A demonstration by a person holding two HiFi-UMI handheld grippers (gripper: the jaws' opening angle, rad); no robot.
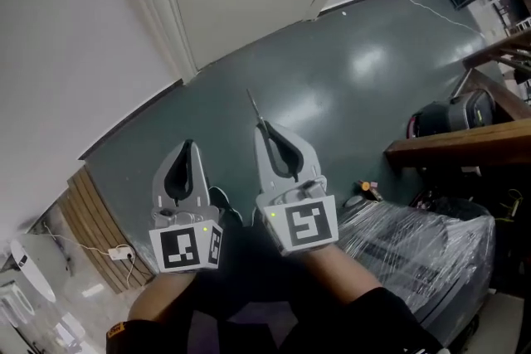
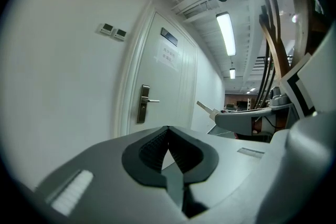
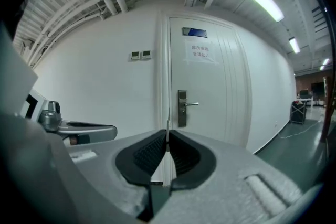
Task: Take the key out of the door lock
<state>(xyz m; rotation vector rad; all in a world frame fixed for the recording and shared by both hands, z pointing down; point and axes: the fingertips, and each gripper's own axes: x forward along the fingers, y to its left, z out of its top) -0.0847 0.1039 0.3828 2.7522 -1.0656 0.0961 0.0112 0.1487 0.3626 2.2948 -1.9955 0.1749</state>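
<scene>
Where the dark green floor (image 1: 332, 87) meets the plain white wall (image 1: 75, 46), a white panelled door (image 3: 210, 92) stands shut at the far side, directly ahead of both grippers. To the right, near the person, lies a large bundle wrapped in clear plastic film (image 1: 423, 249), and just beyond it runs a brown wooden shelf edge (image 1: 460, 147) with a black rounded bag (image 1: 452, 113) near its far side. On the near left, a panel of light wooden slats (image 1: 91, 228) leans by the wall, with a small white plug block (image 1: 120, 253) and its cord beside it. A thin white cable (image 1: 440, 12) trails over the floor at the far right. The tall brushed-metal lock plate with its lever handle (image 3: 182, 108) sits on the door's left edge. Nothing lies on the floor between the grippers and the door.

Both grippers are held side by side over the floor, well apart from the door, pointing toward it, marker cubes toward the person and bare forearms behind them. The right gripper (image 1: 261, 128) reaches a little farther than the left; its jaws are clenched on the slim silver key (image 2: 204, 107), whose blade sticks out beyond the tips toward the door, clear of the lock. The left gripper (image 1: 188, 147) is just beside it, its jaws pressed together with nothing between them.
</scene>
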